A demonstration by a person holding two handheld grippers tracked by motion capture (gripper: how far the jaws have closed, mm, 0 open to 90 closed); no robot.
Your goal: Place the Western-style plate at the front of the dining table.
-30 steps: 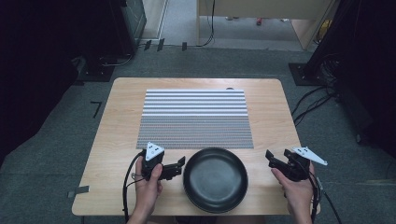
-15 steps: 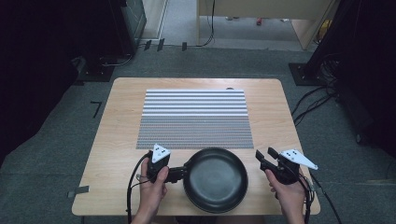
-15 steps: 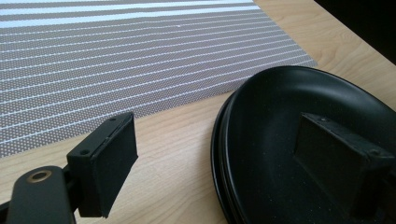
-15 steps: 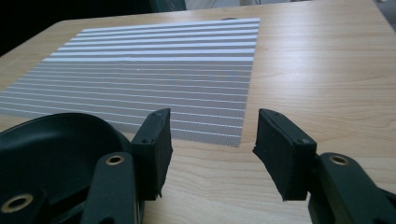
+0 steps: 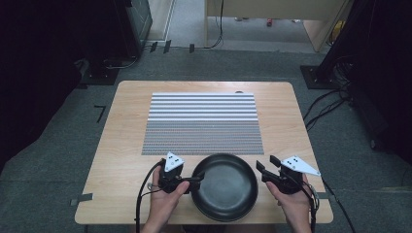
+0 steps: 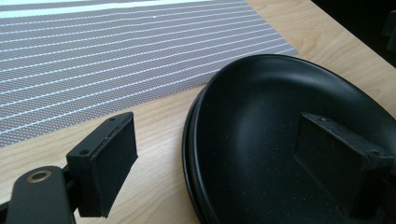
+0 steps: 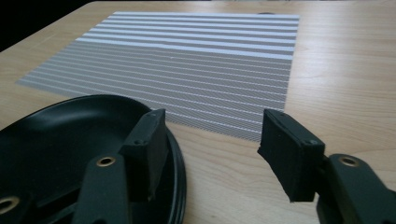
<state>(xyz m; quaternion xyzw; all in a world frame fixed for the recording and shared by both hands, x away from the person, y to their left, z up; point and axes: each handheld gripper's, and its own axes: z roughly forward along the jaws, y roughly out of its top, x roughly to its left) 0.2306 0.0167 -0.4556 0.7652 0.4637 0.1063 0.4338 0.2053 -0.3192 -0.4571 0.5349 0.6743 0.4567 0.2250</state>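
Note:
A black frying pan rests on the wooden table near its front edge. My left gripper is at the pan's left rim and open. In the left gripper view one jaw stands outside the pan and the other inside, with neither pad touching the rim. My right gripper is at the pan's right rim, open, and its jaws have just been opening. In the right gripper view one jaw hangs over the pan and the other over bare wood, with the rim's edge between them.
A grey and white striped placemat lies flat on the table just behind the pan, also seen in both gripper views. Cables trail from both grippers toward the table's front edge. Dark floor and equipment surround the table.
My right gripper has moved left, from beside the table's right edge up to the pan's right rim. The left gripper has stayed at the left rim, and the pan has not moved.

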